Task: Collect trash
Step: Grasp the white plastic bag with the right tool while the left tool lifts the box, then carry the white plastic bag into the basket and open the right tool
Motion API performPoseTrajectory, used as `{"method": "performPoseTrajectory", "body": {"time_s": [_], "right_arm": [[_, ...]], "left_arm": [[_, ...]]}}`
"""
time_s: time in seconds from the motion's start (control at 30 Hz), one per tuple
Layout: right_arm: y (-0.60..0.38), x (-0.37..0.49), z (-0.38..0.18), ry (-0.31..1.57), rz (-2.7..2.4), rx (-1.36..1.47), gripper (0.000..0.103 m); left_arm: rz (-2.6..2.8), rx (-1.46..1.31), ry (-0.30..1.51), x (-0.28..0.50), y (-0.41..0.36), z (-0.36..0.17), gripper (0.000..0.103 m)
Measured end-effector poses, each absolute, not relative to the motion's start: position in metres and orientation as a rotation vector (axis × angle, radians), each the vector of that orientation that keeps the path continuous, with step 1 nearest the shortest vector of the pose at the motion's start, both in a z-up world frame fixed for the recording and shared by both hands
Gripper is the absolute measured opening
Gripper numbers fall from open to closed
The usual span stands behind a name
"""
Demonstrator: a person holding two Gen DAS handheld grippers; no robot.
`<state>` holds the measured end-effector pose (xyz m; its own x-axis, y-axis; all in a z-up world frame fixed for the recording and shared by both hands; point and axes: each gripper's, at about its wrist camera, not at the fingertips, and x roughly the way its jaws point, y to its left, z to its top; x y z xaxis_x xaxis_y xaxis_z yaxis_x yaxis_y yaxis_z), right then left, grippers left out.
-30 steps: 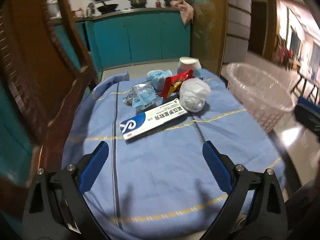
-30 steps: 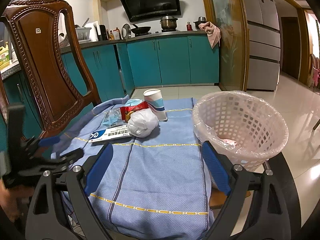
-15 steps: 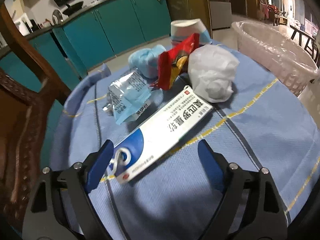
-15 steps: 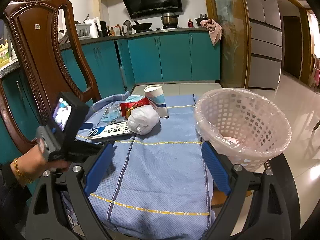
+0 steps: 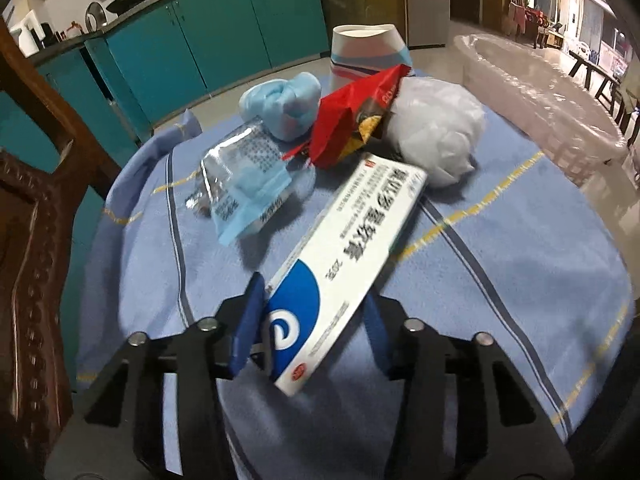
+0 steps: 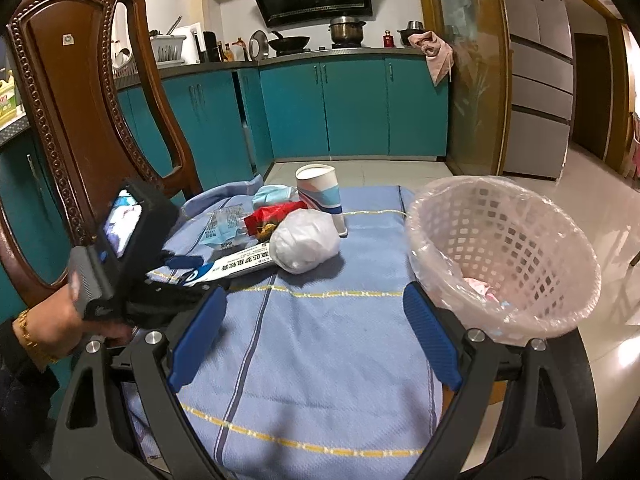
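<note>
Since the earlier frames the left gripper has come down onto the near end of the white-and-blue carton, and its jaws have just been closing, now clamped on the carton's blue-swirl end; the far end looks tilted off the blue tablecloth. Carton print is Chinese, too blurred to read; "20g" is roughly legible. The right gripper hangs with jaws spread wide and nothing between them, above bare cloth. Behind the carton: a clear mask packet with small unreadable print, a red snack wrapper, a white wad, a blue wad, and a paper cup upright. The plastic-lined white basket sits right of the pile and holds some pinkish scraps. A wooden chair stands at left; a hand holds the left tool.
</note>
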<state>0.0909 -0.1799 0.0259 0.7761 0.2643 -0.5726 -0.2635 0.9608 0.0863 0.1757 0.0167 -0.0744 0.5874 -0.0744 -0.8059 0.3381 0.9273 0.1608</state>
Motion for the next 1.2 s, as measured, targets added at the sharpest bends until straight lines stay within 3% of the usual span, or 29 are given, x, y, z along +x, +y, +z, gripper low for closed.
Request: {"method": "performPoseTrajectory", "body": {"time_s": [0.07, 0.13, 0.47, 0.53, 0.63, 0.67, 0.7, 0.8, 1.0, 1.2], "right_arm": [[-0.179, 0.101, 0.025, 0.626, 0.282, 0.002, 0.088], [-0.180, 0.119, 0.022, 0.653, 0.279, 0.032, 0.088], [-0.156, 0.194, -0.008, 0.785, 0.291, 0.109, 0.087], [-0.146, 0.210, -0.015, 0.813, 0.303, 0.120, 0.079], [-0.138, 0.220, -0.024, 0.859, 0.338, 0.104, 0.046], [-0.139, 0.220, -0.026, 0.869, 0.339, 0.097, 0.026], [-0.141, 0.218, -0.026, 0.883, 0.338, 0.105, 0.013], [-0.154, 0.201, -0.012, 0.887, 0.370, 0.154, 0.006], [-0.175, 0.115, 0.031, 0.760, 0.441, 0.119, 0.006], [-0.188, 0.061, 0.034, 0.680, 0.410, 0.061, 0.006]], "left_arm": [[-0.273, 0.285, 0.923, 0.163, 0.018, -0.068, 0.032], [-0.303, 0.251, 0.932, 0.149, 0.021, -0.060, 0.014], [-0.236, -0.010, 0.788, 0.082, 0.029, -0.024, 0.013], [-0.198, -0.057, 0.744, 0.070, 0.032, -0.017, 0.013], [-0.166, -0.102, 0.710, 0.060, 0.033, -0.013, 0.013], [-0.165, -0.103, 0.708, 0.060, 0.033, -0.013, 0.013], [-0.166, -0.101, 0.712, 0.060, 0.033, -0.013, 0.013], [-0.163, -0.099, 0.718, 0.062, 0.035, -0.013, 0.013], [-0.155, -0.129, 0.723, 0.063, 0.037, -0.014, 0.013], [-0.151, -0.116, 0.735, 0.063, 0.036, -0.017, 0.013]]}}
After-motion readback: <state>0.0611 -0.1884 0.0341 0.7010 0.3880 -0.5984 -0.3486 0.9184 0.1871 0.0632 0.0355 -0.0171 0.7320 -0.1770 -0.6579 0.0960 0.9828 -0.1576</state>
